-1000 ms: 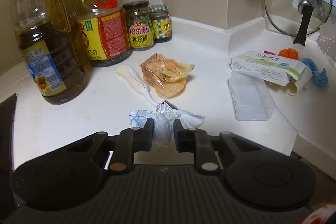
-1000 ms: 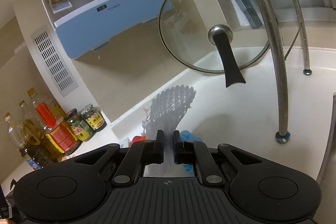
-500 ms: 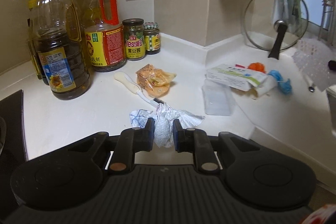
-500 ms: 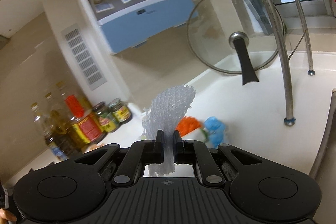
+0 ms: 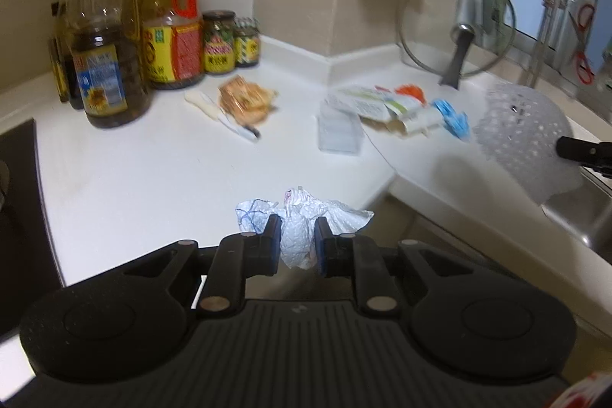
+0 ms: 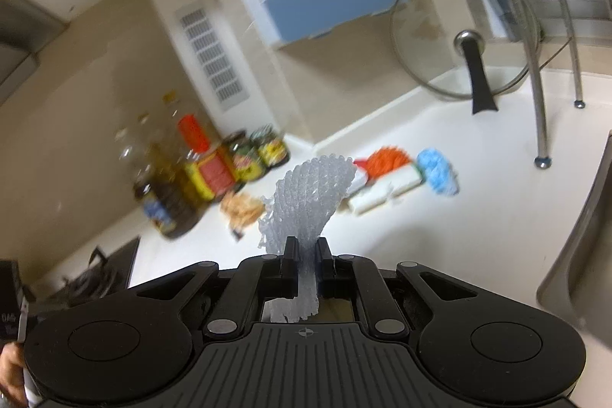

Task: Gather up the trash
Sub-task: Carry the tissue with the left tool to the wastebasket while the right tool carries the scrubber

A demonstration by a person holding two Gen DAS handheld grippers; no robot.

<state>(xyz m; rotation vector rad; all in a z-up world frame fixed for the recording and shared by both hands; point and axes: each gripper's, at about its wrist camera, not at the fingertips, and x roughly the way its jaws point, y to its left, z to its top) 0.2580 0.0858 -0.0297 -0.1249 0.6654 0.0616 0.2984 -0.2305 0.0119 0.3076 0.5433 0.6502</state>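
Observation:
My left gripper [image 5: 297, 234] is shut on a crumpled white paper tissue [image 5: 302, 220] and holds it above the front edge of the white counter [image 5: 153, 171]. My right gripper [image 6: 307, 251] is shut on a white foam fruit net [image 6: 311, 194], held up above the counter; the net also shows at the right of the left wrist view [image 5: 524, 140]. More trash lies on the counter: an orange snack wrapper [image 5: 244, 98], a medicine box [image 5: 367, 104], an orange scrap [image 5: 411, 90] and a blue scrap [image 5: 453, 117].
Oil bottles [image 5: 107, 64] and sauce jars [image 5: 220, 43] stand at the back left. A white-handled knife [image 5: 222, 115] and a clear plastic box [image 5: 338, 132] lie mid-counter. A glass lid [image 5: 457, 25] leans on the wall. The sink [image 5: 581, 213] is at right, the stove [image 5: 19, 178] at left.
Both grippers have pulled back and up from the counter with their trash. The tissue has left the knife; the foam net has moved away from the glass lid.

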